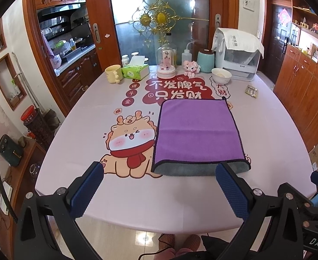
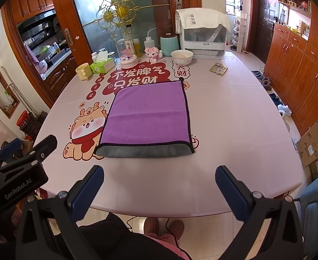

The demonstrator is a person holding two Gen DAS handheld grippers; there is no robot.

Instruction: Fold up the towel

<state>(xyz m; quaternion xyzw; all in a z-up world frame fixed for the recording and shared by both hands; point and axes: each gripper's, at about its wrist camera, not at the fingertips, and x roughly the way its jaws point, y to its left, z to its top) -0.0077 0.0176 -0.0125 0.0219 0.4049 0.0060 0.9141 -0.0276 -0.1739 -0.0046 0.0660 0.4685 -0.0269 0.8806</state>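
Note:
A purple towel [image 1: 197, 130] with a grey underside and black edging lies folded flat on the pink table [image 1: 94, 134]. A strip of the grey layer shows along its near edge. It also shows in the right wrist view [image 2: 150, 114]. My left gripper [image 1: 160, 171] is open and empty, held above the table's near edge just in front of the towel. My right gripper [image 2: 160, 173] is open and empty, also short of the towel's near edge. The left gripper's body [image 2: 18, 173] shows at the left of the right wrist view.
Along the far side of the table stand a yellow mug [image 1: 113, 73], a tissue box [image 1: 135, 70], a glass dome [image 1: 166, 62], a pink toy [image 1: 191, 67], a teal jar [image 1: 205, 60], a white bowl [image 1: 221, 75] and a white appliance [image 1: 239, 56]. A blister pack [image 1: 251, 91] lies at the right. Wooden cabinets [image 2: 300, 65] stand to the right.

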